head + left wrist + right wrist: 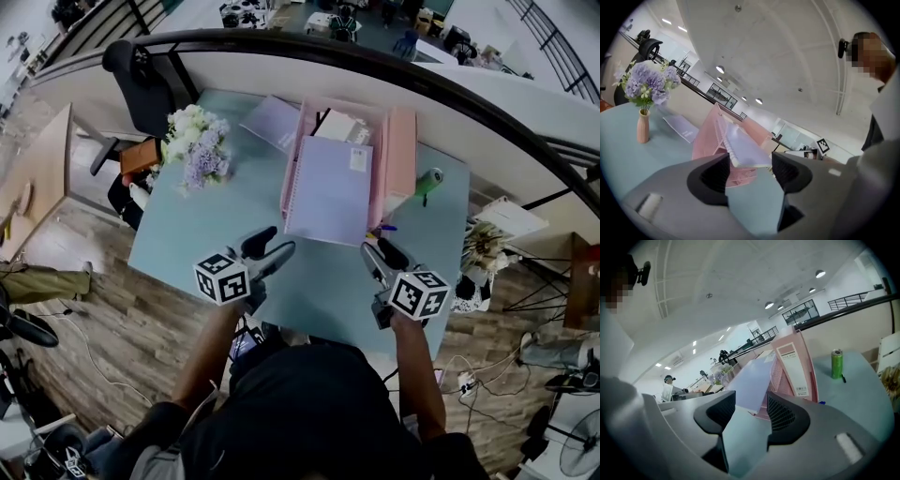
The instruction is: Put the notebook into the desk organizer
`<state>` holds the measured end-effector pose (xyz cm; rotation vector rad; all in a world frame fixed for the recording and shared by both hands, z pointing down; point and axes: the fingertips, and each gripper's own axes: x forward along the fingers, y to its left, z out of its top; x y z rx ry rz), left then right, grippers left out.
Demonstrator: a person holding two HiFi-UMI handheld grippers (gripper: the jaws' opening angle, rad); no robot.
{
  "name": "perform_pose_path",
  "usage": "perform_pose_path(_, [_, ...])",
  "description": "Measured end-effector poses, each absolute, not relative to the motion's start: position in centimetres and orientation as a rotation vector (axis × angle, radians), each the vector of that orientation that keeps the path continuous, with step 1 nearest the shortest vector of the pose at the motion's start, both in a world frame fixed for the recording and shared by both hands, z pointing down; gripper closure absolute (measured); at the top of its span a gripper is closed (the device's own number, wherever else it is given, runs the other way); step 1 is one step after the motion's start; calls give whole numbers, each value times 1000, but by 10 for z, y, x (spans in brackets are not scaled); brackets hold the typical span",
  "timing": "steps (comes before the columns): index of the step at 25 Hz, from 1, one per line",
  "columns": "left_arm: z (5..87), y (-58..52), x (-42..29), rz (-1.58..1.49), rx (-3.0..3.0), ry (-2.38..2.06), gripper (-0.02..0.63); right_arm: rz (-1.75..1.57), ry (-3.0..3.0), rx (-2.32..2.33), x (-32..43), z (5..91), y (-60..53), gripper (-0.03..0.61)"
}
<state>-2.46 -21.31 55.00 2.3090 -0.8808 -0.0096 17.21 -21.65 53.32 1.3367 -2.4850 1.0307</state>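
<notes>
Left claw [750,166] and right claw [751,408] were both released, jaws apart w/ nothing btwn the pads. Each gripper view looked thru the gap at bare bench [187,225] and the notebook beyond. Both hung over the bench's near edge, side by side, aimed at the far edge and clear of the load.

Notebook [328,192], lavender w/ spiral binding down its left side, lay on the pink desk organizer [401,150] at the middle of the far edge. Its near end rested on the organizer's front rim and jutted past it toward the claws, and it seemed to sit slanted, not flat. Prob that was why neither claw had to grip it: the organizer carried the weight by itself. Whether it was fully seated in a compartment couldn't be told. It looked mostly in, near end overhanging.

One claw per near corner made sense for a wide, floppy cover, since that would hold it level going in. Standing off w/ jaws wide, they read as done w/ the drop, or set for a nudge on the overhang.

Other stuff sat off to the sides: flower vase [643,126] toward the left edge, a thin booklet [270,122] flat just left of the organizer, green can [837,363] toward the right edge.
</notes>
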Motion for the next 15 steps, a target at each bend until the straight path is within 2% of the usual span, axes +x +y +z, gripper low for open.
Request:
perform_pose_path(5, [560, -225, -18, -41, 2241, -885, 291, 1233, -2518, 1283, 167, 546, -227, 347])
perform_pose_path(15, [586, -236, -13, -51, 2142, -878, 284, 1425, -2489, 1191, 153, 572, -241, 336])
